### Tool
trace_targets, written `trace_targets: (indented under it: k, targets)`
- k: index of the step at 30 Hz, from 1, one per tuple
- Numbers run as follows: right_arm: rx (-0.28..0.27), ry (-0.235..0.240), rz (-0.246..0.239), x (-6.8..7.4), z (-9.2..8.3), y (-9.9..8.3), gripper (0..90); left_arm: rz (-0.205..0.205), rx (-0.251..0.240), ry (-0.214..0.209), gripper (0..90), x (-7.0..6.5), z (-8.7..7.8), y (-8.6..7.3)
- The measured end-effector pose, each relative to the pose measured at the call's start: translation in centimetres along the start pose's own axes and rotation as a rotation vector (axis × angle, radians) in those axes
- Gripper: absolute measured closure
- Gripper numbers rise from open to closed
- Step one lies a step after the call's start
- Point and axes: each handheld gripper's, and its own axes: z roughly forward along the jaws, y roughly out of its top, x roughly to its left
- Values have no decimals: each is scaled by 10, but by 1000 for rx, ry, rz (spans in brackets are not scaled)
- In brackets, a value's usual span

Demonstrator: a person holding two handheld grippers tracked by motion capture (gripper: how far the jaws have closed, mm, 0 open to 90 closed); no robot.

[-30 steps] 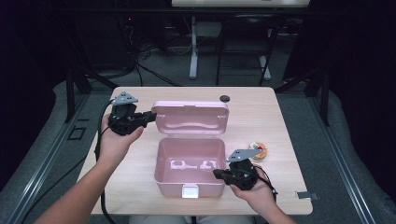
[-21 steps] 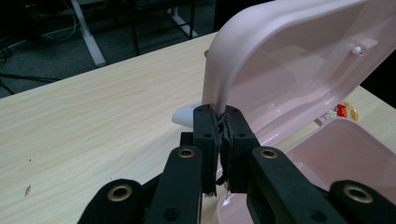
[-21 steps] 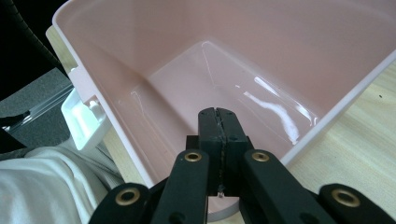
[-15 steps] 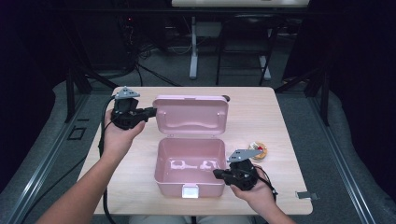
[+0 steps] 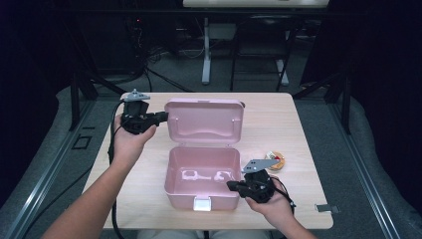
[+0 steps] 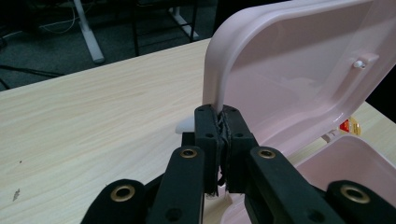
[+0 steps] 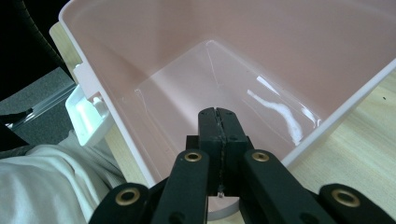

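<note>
A pink plastic box (image 5: 175, 185) stands open on the wooden table (image 5: 298, 124), its white latch (image 5: 201, 203) facing the person. Its hinged lid (image 5: 204, 122) stands tilted up behind it. My left gripper (image 5: 164, 116) is shut on the lid's left edge; in the left gripper view the lid (image 6: 303, 70) runs down into the closed jaws of that gripper (image 6: 223, 116). My right gripper (image 5: 231, 186) is shut on the box's front right corner. The right gripper view looks past its gripper (image 7: 219, 114) into the empty box (image 7: 187, 56), with the latch (image 7: 86, 114) at the left.
A small round orange and white item (image 5: 274, 160) lies on the table just right of the box, beside the right hand. Bare tabletop stretches left of the box and along the far right. Dark floor, cables and table legs lie beyond the far edge.
The lid has swung up from lying back toward upright, with the left gripper rising slightly with it. The right gripper and the box base have stayed put.
</note>
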Motion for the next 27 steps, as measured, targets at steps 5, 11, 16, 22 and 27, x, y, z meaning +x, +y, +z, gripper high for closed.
trace_targets:
  k: [5,11,16,22,27]
  targets:
    - [3,-3,2,0,0,0,900,-12,11,3,874,1,2,2]
    - [0,-3,4,1,0,-1,900,-25,11,4,876,2,4,3]
    - [2,-1,4,1,0,-1,900,-40,17,6,876,4,8,6]
    - [2,2,1,1,-1,-1,900,-68,14,-5,877,9,14,6]
    - [5,6,-2,0,-1,0,900,-98,18,-10,878,13,19,8]
